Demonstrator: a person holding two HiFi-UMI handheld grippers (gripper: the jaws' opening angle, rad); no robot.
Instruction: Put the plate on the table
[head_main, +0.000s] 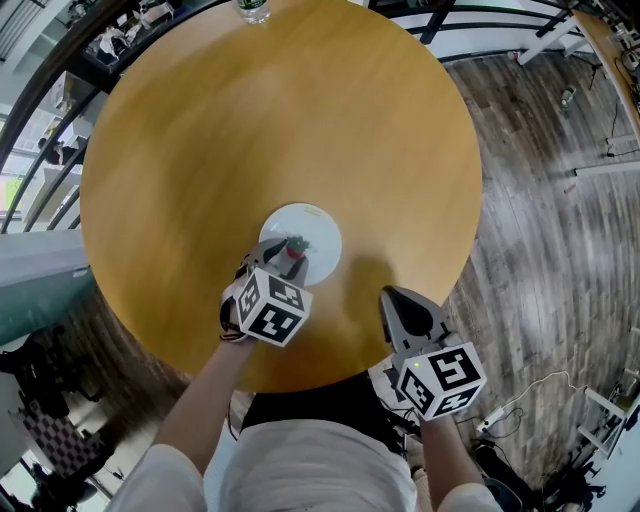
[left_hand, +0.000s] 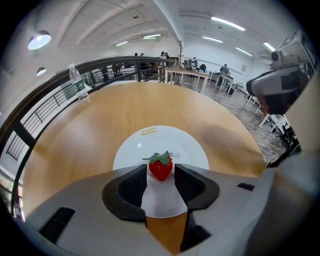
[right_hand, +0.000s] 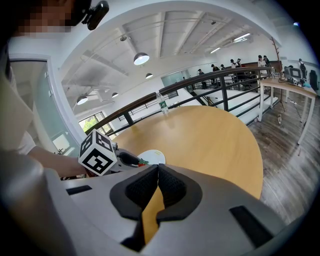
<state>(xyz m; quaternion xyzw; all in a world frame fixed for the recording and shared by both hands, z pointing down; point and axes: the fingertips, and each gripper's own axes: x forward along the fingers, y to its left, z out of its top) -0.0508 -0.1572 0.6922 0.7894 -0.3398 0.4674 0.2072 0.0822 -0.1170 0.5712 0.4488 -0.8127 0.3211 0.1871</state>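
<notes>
A small white plate lies flat on the round wooden table, near its front edge. On the plate sits a red strawberry with green leaves. My left gripper hovers low over the plate's near side, open, its two pads flanking the strawberry without pressing on it. My right gripper hangs over the table's front edge to the right of the plate, shut, with nothing between its pads.
A plastic water bottle stands at the table's far edge. A dark railing curves behind the table on the left. Wooden floor lies to the right, with desks and people far off.
</notes>
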